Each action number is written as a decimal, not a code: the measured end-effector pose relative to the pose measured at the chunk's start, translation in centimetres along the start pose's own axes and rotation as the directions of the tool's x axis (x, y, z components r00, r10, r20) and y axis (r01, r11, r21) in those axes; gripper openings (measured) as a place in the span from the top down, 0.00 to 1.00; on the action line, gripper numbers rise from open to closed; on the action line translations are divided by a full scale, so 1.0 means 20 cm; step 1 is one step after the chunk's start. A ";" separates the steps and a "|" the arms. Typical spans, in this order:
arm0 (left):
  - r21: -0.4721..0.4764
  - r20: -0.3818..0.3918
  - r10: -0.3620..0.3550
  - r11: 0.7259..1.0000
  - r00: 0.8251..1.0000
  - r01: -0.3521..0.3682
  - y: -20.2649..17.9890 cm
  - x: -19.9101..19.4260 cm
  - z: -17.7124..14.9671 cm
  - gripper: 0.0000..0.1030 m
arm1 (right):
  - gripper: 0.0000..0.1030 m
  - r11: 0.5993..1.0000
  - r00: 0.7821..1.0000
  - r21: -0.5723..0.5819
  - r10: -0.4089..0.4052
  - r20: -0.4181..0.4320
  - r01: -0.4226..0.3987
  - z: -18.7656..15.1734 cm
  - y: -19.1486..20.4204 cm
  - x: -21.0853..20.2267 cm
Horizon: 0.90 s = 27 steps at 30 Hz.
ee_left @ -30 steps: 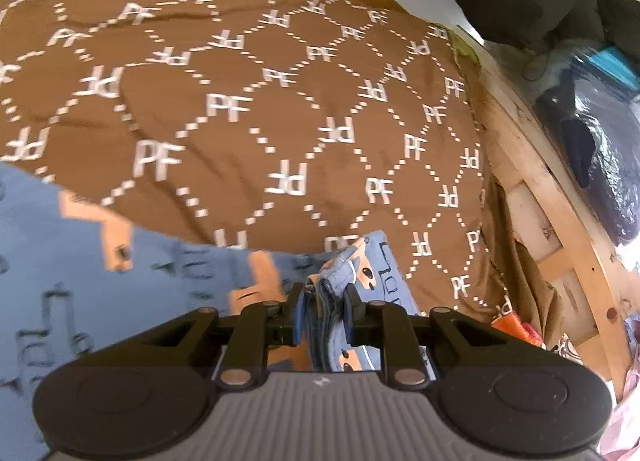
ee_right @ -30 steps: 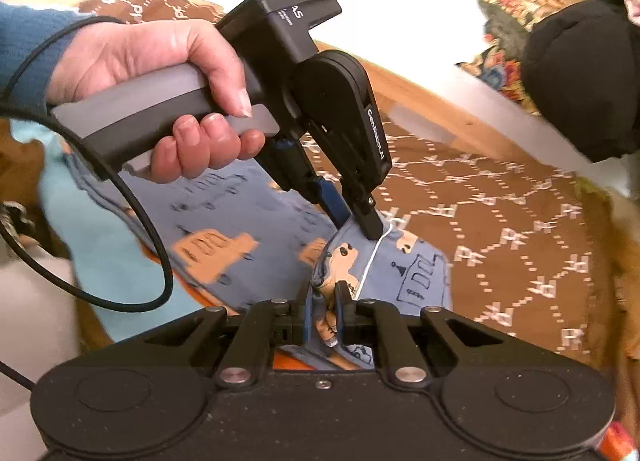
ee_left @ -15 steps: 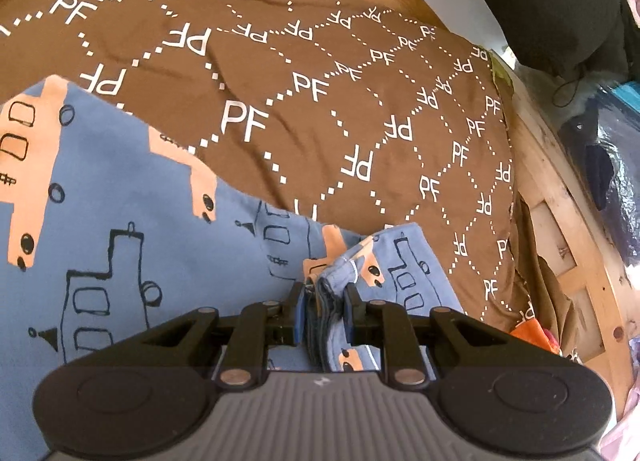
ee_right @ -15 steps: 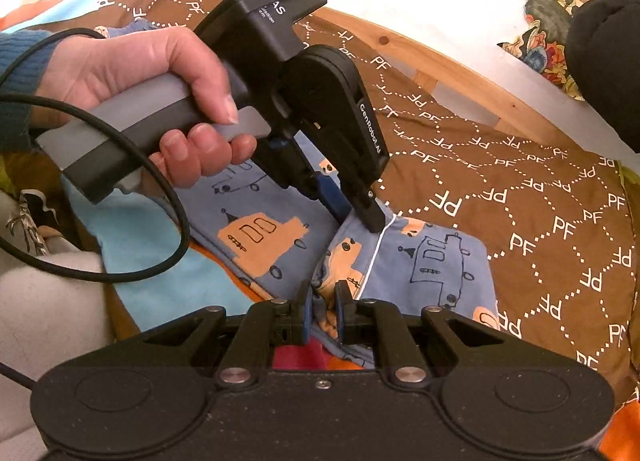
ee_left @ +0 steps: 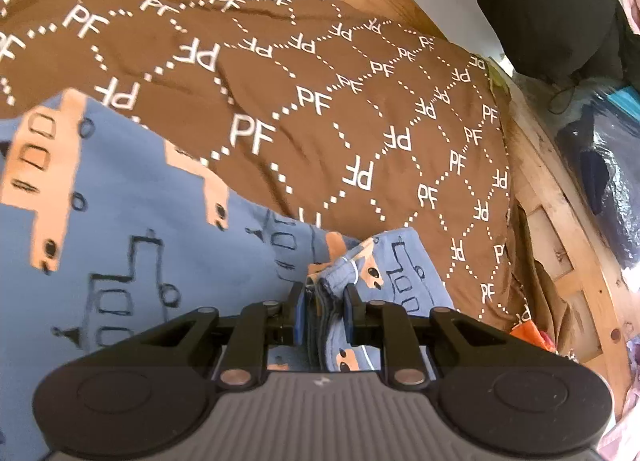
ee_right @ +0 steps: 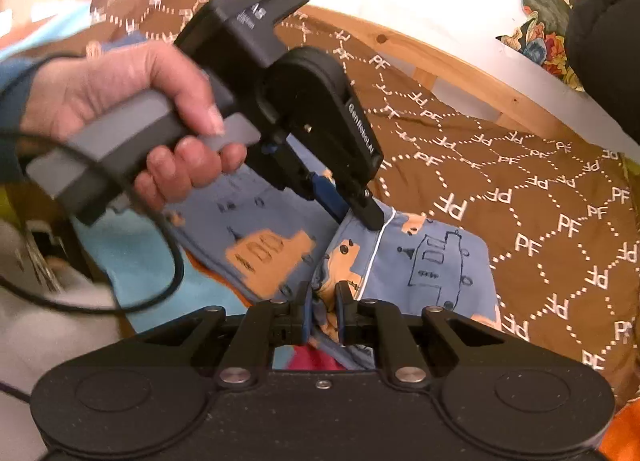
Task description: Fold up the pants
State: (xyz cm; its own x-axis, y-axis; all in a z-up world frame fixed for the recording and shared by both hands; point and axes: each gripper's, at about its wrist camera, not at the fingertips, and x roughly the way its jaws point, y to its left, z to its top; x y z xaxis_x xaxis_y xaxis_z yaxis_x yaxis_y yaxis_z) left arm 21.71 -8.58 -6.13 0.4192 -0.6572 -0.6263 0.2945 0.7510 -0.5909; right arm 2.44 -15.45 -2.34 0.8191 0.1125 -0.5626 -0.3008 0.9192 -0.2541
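Observation:
The pants (ee_left: 120,229) are blue with orange and outlined vehicle prints and lie on a brown bedspread. My left gripper (ee_left: 325,309) is shut on a bunched edge of the pants. In the right wrist view the same pants (ee_right: 432,261) lie spread ahead, and the left gripper (ee_right: 356,205), held in a hand, pinches them from above. My right gripper (ee_right: 322,307) is shut on a fold of the pants just below it.
The brown bedspread (ee_left: 360,101) with white PF lettering covers the bed. A wooden bed frame (ee_left: 560,221) runs along the right. A dark bundle (ee_left: 552,13) sits at the far corner. Light blue and orange cloth (ee_right: 136,261) lies under the pants at the left.
Both grippers have kept their hold and carried the pants edge forward over the bedspread. More blue fabric now lies spread to the left in the left wrist view.

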 end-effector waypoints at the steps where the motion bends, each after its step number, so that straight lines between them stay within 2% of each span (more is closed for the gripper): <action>1: 0.008 -0.002 0.013 1.000 1.000 -0.013 0.00 -0.02 0.01 0.79 | 0.88 1.000 1.000 0.009 0.014 0.007 -0.014 0.02 0.00 0.00; 4: 0.024 -0.015 0.047 0.999 0.999 -0.047 0.02 -0.07 0.04 0.79 | 0.88 0.995 0.996 0.048 0.084 0.032 -0.085 0.07 0.01 0.01; 8: -0.003 -0.018 0.082 0.997 0.996 -0.082 0.09 -0.16 0.09 0.79 | 0.88 0.978 0.983 0.107 0.172 0.059 -0.177 0.15 0.03 0.03; 13: 0.035 -0.014 0.151 0.988 0.989 -0.150 0.14 -0.30 0.16 0.79 | 0.88 0.934 0.951 0.190 0.288 0.109 -0.304 0.26 0.07 0.08; 16: 0.059 -0.022 0.205 0.977 0.979 -0.203 0.17 -0.38 0.18 0.79 | 0.88 0.912 0.927 0.177 0.351 0.130 -0.370 0.32 0.13 0.12; 23: 0.065 -0.027 0.260 0.964 0.965 -0.258 0.25 -0.47 0.20 0.80 | 0.88 0.877 0.890 0.154 0.440 0.118 -0.455 0.42 0.22 0.22; 27: 0.069 -0.042 0.285 0.957 0.958 -0.282 0.29 -0.45 0.17 0.76 | 0.85 0.880 0.887 0.115 0.455 0.077 -0.462 0.40 0.29 0.26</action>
State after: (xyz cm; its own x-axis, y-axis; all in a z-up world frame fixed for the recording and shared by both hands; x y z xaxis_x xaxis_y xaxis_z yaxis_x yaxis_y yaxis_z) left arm 22.61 1.96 -2.11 0.4495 -0.4182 -0.7894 0.2230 0.9082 -0.3541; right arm 8.92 -6.54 -0.36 0.6271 0.5475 -0.5541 -0.5863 0.8001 0.1270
